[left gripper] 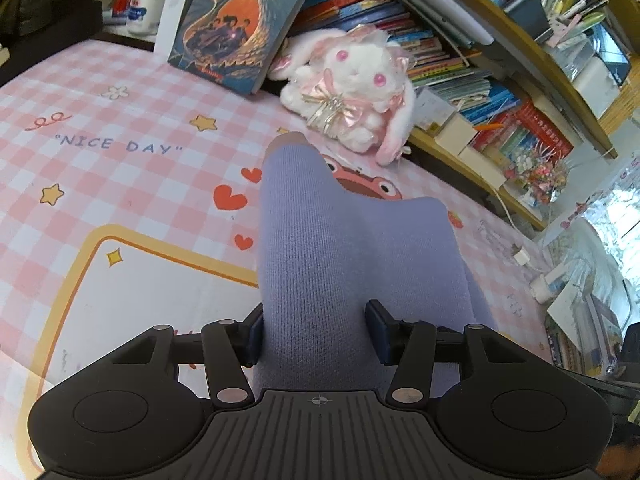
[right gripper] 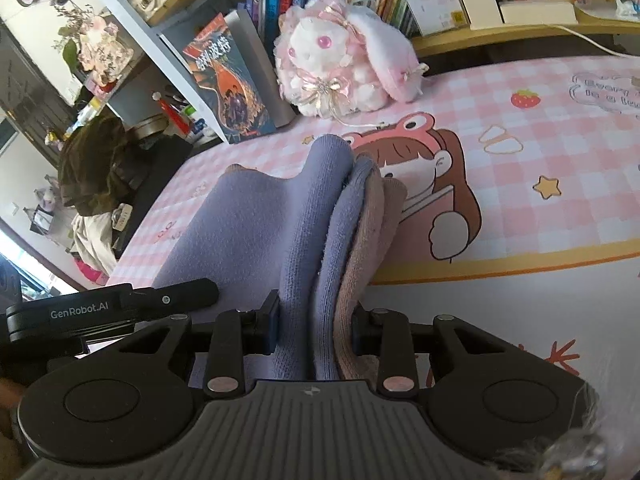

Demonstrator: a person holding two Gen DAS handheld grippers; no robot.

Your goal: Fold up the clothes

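The lavender-blue knitted garment with a dusty-pink inner side lay bunched on the pink-and-white checked desk mat printed with cartoons, held up off it at the near end by both tools. In the right wrist view its folded layers, blue at the left and pink at the right, ran from the centre toward six o'clock and passed between the fingers of the right gripper, whose jaws were pressed against the cloth on both sides, gripping it. In the left wrist view a broad band of the same knit stretched from twelve o'clock of the centre down to the left gripper; its jaws stood half apart with the cloth filling the gap and touching both pads, so it too held the garment.

Beyond the cloth, at about one o'clock in the left view, sat a white-and-pink plush rabbit with a ribbon bow. At eleven o'clock a dark paperback book with an orange cover picture leaned upright. Crowded wooden bookshelves filled the two o'clock side.
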